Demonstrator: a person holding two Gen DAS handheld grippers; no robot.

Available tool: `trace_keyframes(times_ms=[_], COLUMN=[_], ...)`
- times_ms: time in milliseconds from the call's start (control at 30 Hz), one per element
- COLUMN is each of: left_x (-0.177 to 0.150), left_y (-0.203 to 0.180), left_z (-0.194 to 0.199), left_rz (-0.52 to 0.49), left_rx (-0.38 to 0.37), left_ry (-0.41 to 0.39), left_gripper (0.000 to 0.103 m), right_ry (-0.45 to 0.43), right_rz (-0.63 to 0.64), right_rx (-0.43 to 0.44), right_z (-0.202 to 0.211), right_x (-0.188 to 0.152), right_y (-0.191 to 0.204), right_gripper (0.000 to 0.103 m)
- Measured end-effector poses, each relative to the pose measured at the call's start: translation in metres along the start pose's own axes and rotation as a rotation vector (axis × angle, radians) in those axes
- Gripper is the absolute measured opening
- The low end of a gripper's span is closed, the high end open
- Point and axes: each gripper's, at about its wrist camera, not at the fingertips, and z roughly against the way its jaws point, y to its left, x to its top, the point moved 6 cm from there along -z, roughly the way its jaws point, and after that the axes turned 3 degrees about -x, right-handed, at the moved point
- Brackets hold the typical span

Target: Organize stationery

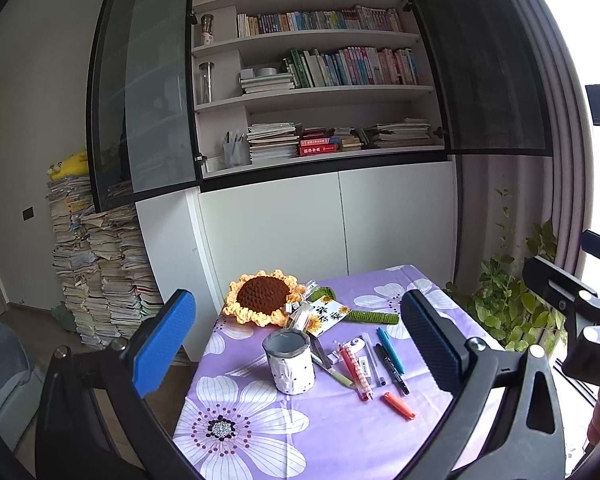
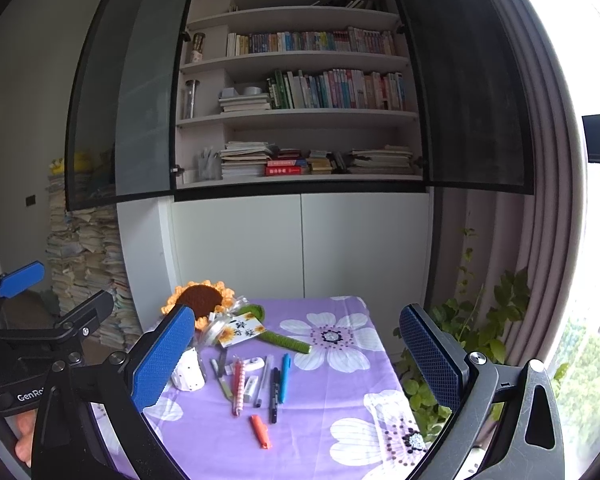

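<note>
Both my claws, left claw [image 1: 296, 340] and right claw [image 2: 296, 352], spread apart, empty, above purple floral-cloth desk [image 1: 340, 432]. Loose pens [image 1: 374, 364], orange marker [image 1: 399, 399] beside white dotted pen cup [image 1: 289, 361]. Step: approach. Next, likely: descend, clamp one pen, drop in cup.

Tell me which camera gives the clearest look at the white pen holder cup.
The left wrist view. There the white pen holder cup stands fully visible, open mouth and dotted wall unobstructed, left of the loose pens. In the right wrist view only part of the cup shows, half hidden behind the right tongs' blue finger.
</note>
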Motion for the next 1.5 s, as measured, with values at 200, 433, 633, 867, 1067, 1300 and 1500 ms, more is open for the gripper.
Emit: trace_keyframes(times_ms=[200, 433, 633, 867, 1067, 1300, 1500], left_x=[-0.004, -0.011, -0.033, -0.107, -0.14, -0.151, -0.16], left_y=[0.004, 0.008, 0.019, 0.041, 0.053, 0.053, 0.052], left_z=[-0.008, -0.022, -0.053, -0.118, -0.169, -0.211, -0.236], left_rz=[0.01, 0.015, 0.023, -0.012, 0.039, 0.081, 0.083], left_rx=[0.001, 0.005, 0.021, 0.047, 0.006, -0.051, -0.052], left_ry=[0.019, 0.047, 0.116, 0.29, 0.404, 0.431, 0.473], left_gripper=[0.102, 0.102, 0.102, 0.102, 0.102, 0.102, 0.102], right_ry=[0.021, 0.055, 0.097, 0.226, 0.398, 0.476, 0.526], right_rz=[0.005, 0.011, 0.024, 0.047, -0.001, 0.0, 0.0], right_rx=[0.001, 0.002, -0.001, -0.017, -0.026, -0.079, -0.104], right_z=[-0.009, -0.025, -0.045, -0.096, -0.152, -0.186, -0.21], right_x=[-0.003, -0.007, -0.015, -0.046, -0.085, -0.102, -0.108], right_y=[0.003, 0.006, 0.013, 0.015, 0.008, -0.003, -0.009], right_gripper=[0.102, 0.102, 0.102, 0.102, 0.102, 0.102, 0.102])
